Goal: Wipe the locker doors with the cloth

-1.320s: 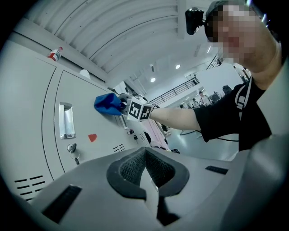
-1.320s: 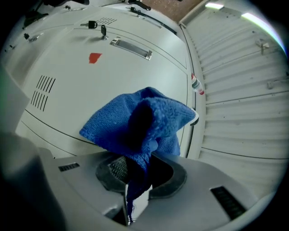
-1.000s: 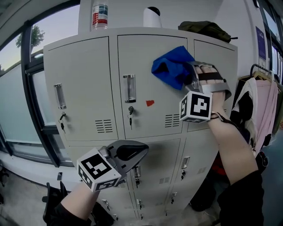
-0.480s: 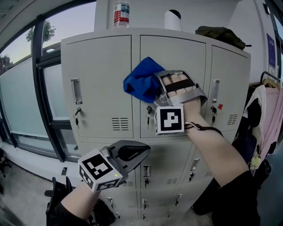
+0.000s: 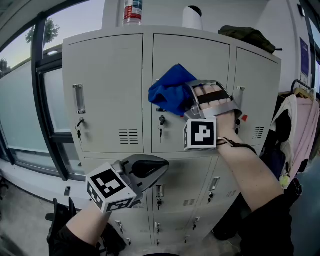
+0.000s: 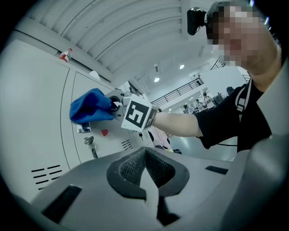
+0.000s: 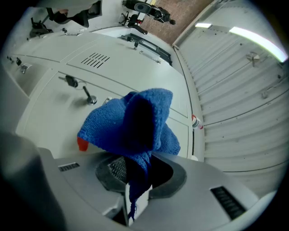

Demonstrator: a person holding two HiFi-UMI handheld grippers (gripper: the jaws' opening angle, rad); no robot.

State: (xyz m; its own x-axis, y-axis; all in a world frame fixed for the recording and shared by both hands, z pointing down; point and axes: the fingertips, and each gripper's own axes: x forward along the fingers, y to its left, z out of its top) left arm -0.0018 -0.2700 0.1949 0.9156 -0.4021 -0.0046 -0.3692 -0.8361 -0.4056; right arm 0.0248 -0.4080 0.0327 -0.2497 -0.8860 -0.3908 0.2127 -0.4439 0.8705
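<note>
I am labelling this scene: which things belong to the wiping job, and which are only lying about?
Job: blue cloth, right gripper shut on it, locker doors.
Lying about: bottle, white container and dark bundle on the locker top; hanging clothes at the right.

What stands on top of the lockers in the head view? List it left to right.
Bottle with a red label → white container with a dark top → dark bundled fabric.
</note>
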